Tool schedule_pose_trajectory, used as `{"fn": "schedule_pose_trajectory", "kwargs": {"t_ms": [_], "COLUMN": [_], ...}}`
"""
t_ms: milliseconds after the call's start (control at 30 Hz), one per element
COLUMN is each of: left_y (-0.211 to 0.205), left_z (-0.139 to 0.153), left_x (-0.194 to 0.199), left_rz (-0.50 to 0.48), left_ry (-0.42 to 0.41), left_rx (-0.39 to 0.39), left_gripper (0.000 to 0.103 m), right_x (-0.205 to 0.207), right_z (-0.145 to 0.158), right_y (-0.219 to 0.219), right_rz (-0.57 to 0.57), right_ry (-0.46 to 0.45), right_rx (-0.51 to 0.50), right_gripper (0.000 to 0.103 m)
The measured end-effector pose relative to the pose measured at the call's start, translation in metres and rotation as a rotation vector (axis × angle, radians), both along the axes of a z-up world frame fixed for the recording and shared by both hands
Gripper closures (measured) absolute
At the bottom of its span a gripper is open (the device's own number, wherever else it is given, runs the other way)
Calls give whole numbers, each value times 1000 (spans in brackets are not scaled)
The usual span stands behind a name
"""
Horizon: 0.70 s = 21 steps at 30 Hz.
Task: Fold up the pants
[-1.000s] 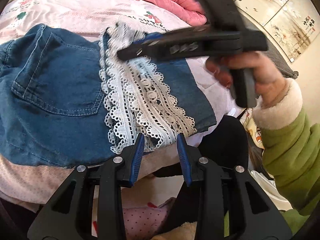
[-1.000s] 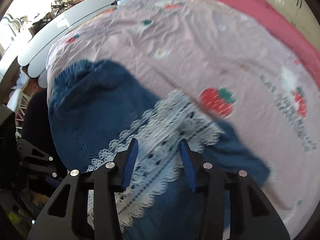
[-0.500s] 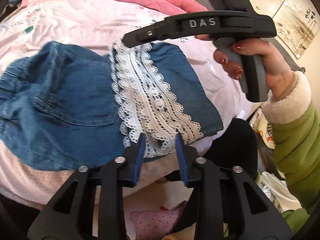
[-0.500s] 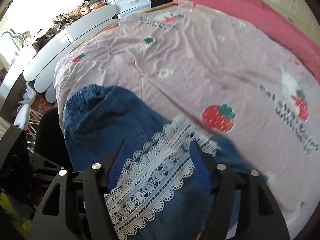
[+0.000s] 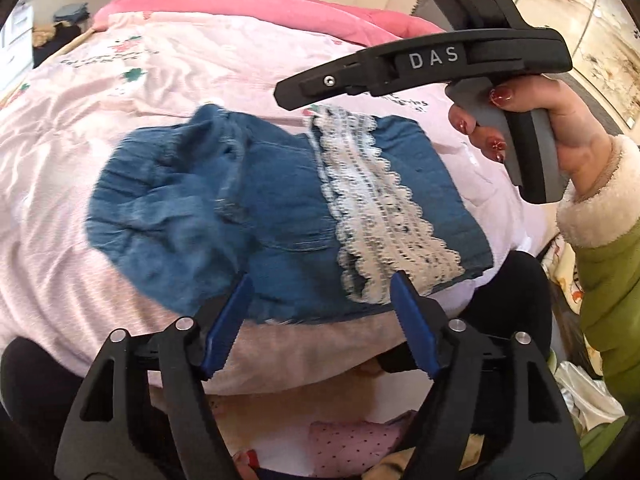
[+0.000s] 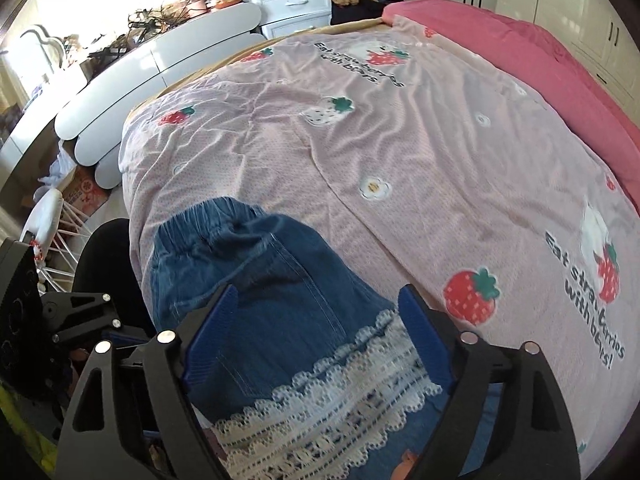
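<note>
Both grippers now spread wider, left gripper [image 5: 320, 308], right gripper [image 6: 316, 320], above denim pants [image 5: 260, 208], pink bedspread [image 6: 400, 160].

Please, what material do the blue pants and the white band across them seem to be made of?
The pants look like blue denim: matte woven cloth with visible stitched seams and a gathered, probably elastic waistband. The white band looks like cotton lace: an openwork pattern with scalloped edges through which the blue shows. The exact fibre cannot be told from the pictures.
</note>
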State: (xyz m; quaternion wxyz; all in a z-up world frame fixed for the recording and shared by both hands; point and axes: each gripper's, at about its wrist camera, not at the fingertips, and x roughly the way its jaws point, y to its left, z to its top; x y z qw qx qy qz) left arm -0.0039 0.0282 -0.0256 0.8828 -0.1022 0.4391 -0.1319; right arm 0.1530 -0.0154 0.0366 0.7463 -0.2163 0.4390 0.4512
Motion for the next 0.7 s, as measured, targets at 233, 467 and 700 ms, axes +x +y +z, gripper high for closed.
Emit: {"fn": "schedule_pose_trajectory", "kwargs": {"t_ms": [233, 467, 700], "left_y": [25, 40, 43], "left_z": [-5, -9, -13], "left_x": [-6, -8, -3], "left_rz": [66, 102, 126], "left_ry": [12, 29, 30], "left_rx": [3, -31, -48], "left_gripper": [19, 16, 14], "right_x": [0, -7, -83], "right_z": [0, 5, -10], "right_y": [16, -17, -93], "right_rz": [8, -61, -59], "right_ry": [-16, -59, -64], "right_rx": [-11, -26, -1], "right_gripper": [14, 13, 14]}}
